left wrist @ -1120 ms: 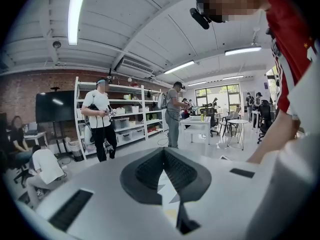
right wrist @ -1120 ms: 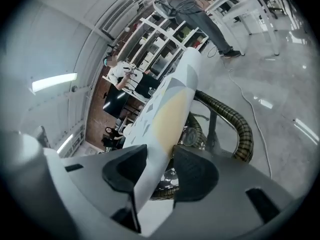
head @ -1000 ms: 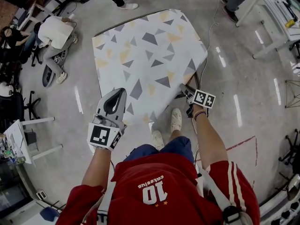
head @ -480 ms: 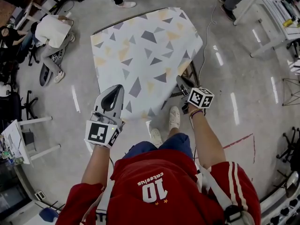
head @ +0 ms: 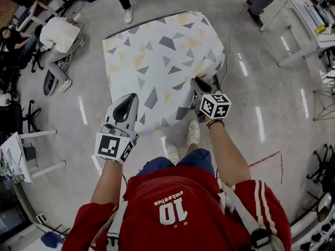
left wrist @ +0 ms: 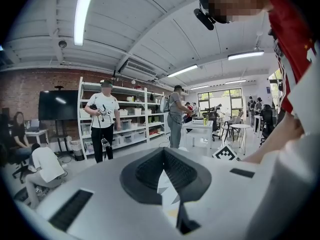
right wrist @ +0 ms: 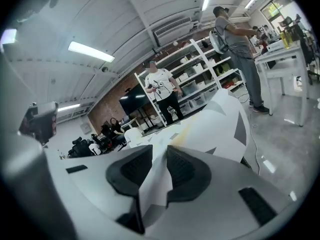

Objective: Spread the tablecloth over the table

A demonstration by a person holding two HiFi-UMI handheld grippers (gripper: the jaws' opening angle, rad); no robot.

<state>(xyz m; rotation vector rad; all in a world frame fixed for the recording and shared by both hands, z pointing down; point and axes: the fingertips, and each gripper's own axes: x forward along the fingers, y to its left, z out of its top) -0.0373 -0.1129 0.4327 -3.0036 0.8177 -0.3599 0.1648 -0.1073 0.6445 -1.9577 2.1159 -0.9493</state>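
The tablecloth (head: 157,51), white with grey and yellow triangles, lies over a table in the middle of the head view. My left gripper (head: 130,99) is at its near left edge, shut on a fold of cloth (left wrist: 167,191) that shows between the pads. At the near right corner, my right gripper (head: 194,81) holds the cloth lifted a little. In the right gripper view a white fold (right wrist: 155,184) runs between the pads of the right gripper (right wrist: 160,151). Those jaws closed on the fold and have just opened slightly, with the cloth still gripped.
A dark table frame (head: 215,80) shows under the right corner, with a cable (head: 231,41) on the floor beside it. A crouching person (head: 58,33) is at far left. White tables (head: 306,14) stand at the right and a desk (head: 18,156) at the left. My shoes (head: 194,132) are below the cloth's near edge.
The right gripper has risen, rolled and moved in over the cloth's near right corner, closing on it. That corner is now lifted and bunched. The left gripper has stayed put.
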